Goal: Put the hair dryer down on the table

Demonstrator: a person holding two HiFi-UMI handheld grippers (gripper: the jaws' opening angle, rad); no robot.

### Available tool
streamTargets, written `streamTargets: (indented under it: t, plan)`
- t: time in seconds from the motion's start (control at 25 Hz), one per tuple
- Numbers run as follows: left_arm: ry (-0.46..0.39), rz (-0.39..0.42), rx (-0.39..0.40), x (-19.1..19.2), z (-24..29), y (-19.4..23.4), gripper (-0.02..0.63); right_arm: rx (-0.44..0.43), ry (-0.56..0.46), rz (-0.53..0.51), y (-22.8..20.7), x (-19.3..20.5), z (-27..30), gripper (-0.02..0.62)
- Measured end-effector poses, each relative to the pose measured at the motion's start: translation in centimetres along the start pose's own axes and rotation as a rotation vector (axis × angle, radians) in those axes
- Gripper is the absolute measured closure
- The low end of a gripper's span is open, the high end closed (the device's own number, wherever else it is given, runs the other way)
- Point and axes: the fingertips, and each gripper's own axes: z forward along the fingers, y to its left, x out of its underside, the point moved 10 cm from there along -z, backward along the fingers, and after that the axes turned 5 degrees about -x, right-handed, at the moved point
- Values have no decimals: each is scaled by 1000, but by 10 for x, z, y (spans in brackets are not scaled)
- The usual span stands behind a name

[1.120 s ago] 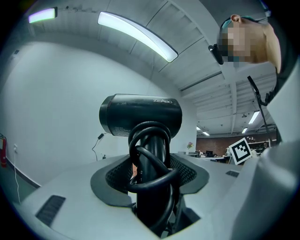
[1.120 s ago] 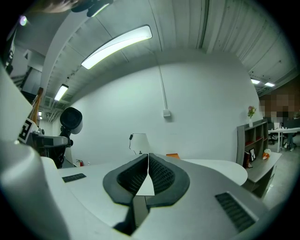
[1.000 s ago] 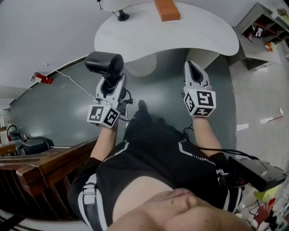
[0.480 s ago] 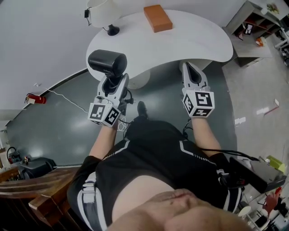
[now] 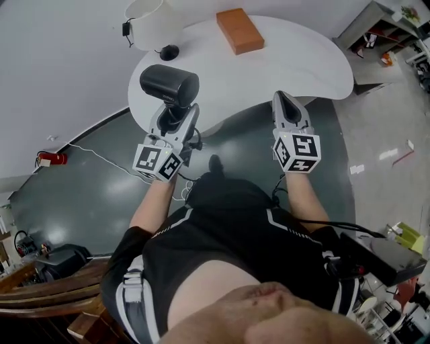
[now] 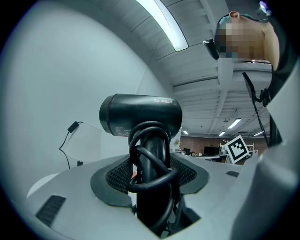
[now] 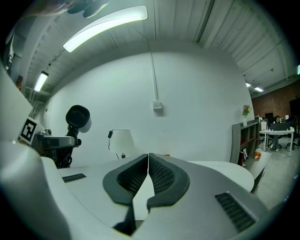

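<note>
A black hair dryer [image 5: 169, 86] with its cord wound round the handle stands upright in my left gripper [image 5: 173, 119], which is shut on the handle. In the left gripper view the hair dryer [image 6: 140, 115] fills the middle, its handle pinched between the jaws. The dryer's head hangs over the near left edge of the white table [image 5: 295, 57]. My right gripper [image 5: 287, 106] is shut with nothing in it, at the table's near edge; in the right gripper view its pads [image 7: 148, 174] meet. The hair dryer [image 7: 78, 118] shows at that view's left.
An orange-brown box [image 5: 240, 30] lies on the table's far side. A white lamp [image 5: 149, 20] with a black base stands at the table's far left. Shelving [image 5: 383, 27] stands at the right. The floor below is dark grey.
Both grippers have moved forward toward the table. The hair dryer's head now overlaps the table's near left edge, where before it hung short of it over the floor.
</note>
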Motion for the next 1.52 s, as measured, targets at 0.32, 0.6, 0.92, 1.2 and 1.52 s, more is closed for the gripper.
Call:
streamTargets:
  t: [0.32, 0.6, 0.92, 1.2, 1.52]
  plan:
    - [5, -23, 65, -8, 32, 52, 344, 59, 8, 5, 14, -4, 48, 568]
    - [3, -35, 123, -11, 57, 81, 344, 130, 19, 34, 17, -9, 73, 568]
    - [18, -60, 153, -14, 92, 87, 344, 157, -2, 24, -1, -19, 85, 568]
    - [23, -38, 212, -21, 158, 76, 344, 184, 14, 53, -39, -11, 100, 568]
    - [83, 58, 351, -21, 263, 43, 344, 269, -24, 102, -107, -12, 102, 568]
